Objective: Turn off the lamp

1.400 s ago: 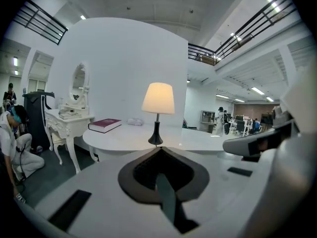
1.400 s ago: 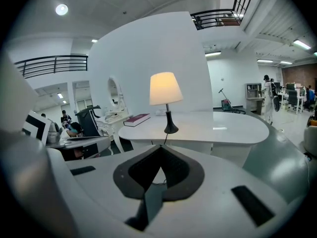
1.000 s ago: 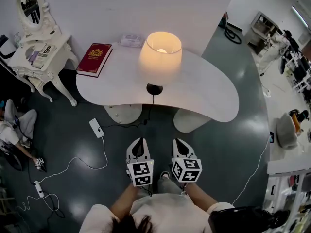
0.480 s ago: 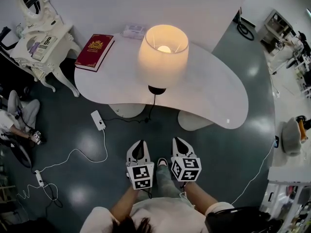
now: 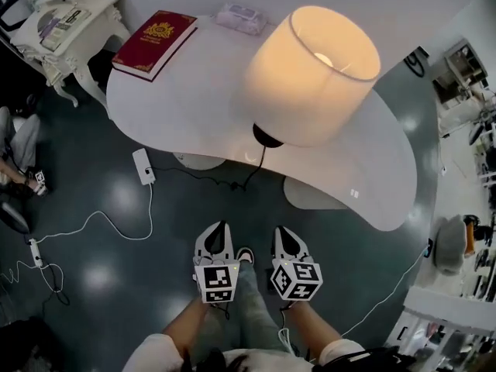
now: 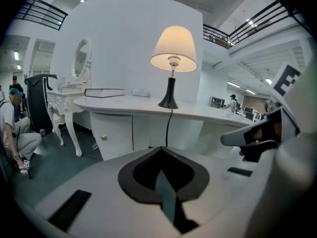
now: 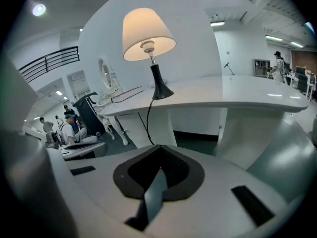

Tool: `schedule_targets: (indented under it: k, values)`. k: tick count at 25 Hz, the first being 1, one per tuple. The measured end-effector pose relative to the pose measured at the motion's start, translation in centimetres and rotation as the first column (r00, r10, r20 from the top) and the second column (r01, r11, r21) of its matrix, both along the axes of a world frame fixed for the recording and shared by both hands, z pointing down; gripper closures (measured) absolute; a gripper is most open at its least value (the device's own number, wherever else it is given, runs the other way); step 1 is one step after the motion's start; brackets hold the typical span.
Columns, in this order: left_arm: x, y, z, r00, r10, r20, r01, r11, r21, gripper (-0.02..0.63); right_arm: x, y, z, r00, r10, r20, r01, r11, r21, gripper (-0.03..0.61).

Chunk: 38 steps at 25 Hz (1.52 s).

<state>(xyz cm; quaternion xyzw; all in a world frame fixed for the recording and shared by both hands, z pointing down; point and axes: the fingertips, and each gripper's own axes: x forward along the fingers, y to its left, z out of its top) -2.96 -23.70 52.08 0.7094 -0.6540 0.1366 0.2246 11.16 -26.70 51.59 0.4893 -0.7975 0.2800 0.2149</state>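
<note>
Head view: the left gripper (image 5: 219,235) and the right gripper (image 5: 285,237) sit side by side at the near edge, low in front of the person, both with jaws pressed together and nothing in them. A second ago the table lamp with a cream fabric shade and a black base (image 5: 314,72) stood small and central. Now it looms large and to the right on the white curved table (image 5: 194,91), so the person has stepped up to it. The shade still glows, so the lamp is not yet off. Its black cord (image 5: 253,169) drops off the near edge of the table to the dark floor. A dark red hardback book (image 5: 155,41) lies far left on the table.

Left gripper view: the left gripper (image 6: 161,168) shows its jaws meeting in a closed seam, empty. The lamp (image 6: 173,48) stands ahead and higher, well apart.

Right gripper view: the right gripper (image 7: 158,175) is likewise closed on nothing. The lamp (image 7: 148,31) is lit, up and left of centre.

This reads as the approach only. No view shows the switch, so it has yet to be found.
</note>
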Motion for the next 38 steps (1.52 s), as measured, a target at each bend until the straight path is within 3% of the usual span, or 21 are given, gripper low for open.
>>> schedule_targets:
  k: [5, 14, 23, 33, 38]
  values:
    - [-1.0, -1.0, 4.9, 1.0, -0.022, -0.015, 0.022, 1.0, 0.018, 0.623, -0.8, -0.5, 5.1, 1.0, -0.002, -0.017, 0.001, 1.0, -0.021, 0.58]
    - [-1.4, -2.8, 14.5, 0.999, 0.013, -0.036, -0.01, 0.997, 0.07, 0.623, -2.7, -2.1, 14.9, 0.999, 0.032, -0.01, -0.032, 0.999, -0.01, 0.58]
    - [-0.9, -3.6, 23.8, 0.997, 0.074, 0.0, -0.074, 0.997, 0.029, 0.623, -2.2, -2.6, 23.9, 0.997, 0.075, -0.013, -0.076, 0.996, -0.041, 0.58]
    - [1.1, -5.1, 25.1, 0.982, 0.187, -0.012, -0.187, 0.982, 0.026, 0.623, -2.2, -3.0, 24.7, 0.994, 0.107, 0.004, -0.107, 0.993, -0.044, 0.58]
    - [1.3, -6.5, 25.1, 0.979, 0.202, -0.012, -0.202, 0.979, 0.039, 0.62, -2.4, -3.2, 24.7, 0.996, 0.093, 0.002, -0.093, 0.994, -0.051, 0.58]
